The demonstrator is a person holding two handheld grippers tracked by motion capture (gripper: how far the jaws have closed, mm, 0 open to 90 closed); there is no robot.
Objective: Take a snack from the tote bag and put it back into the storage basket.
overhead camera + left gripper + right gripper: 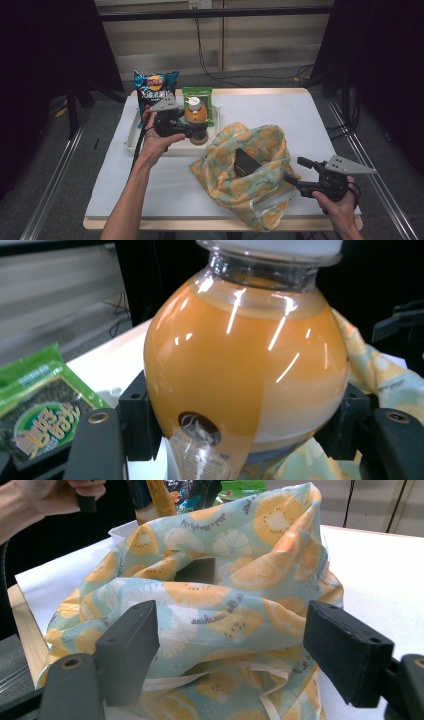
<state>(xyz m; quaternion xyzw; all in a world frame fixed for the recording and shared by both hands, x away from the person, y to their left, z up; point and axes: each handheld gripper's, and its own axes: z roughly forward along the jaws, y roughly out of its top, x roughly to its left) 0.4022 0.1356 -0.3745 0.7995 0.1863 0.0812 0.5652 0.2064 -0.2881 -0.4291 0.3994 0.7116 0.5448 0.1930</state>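
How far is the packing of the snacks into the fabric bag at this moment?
Done: a dark box already sits inside the lemon-print bag. In hand: the left gripper is clamped on the orange drink bottle above the white tray; the right gripper stands open at the bag's edge. Left: the bottle is not yet in the bag, and the chip bag and green seaweed pack remain at the tray.

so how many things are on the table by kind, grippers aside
snack packets: 2 (blue chip bag, green seaweed pack)
orange drink bottle: 1
white tray: 1
lemon-print cloth bag: 1
dark box in the bag: 1
total: 6
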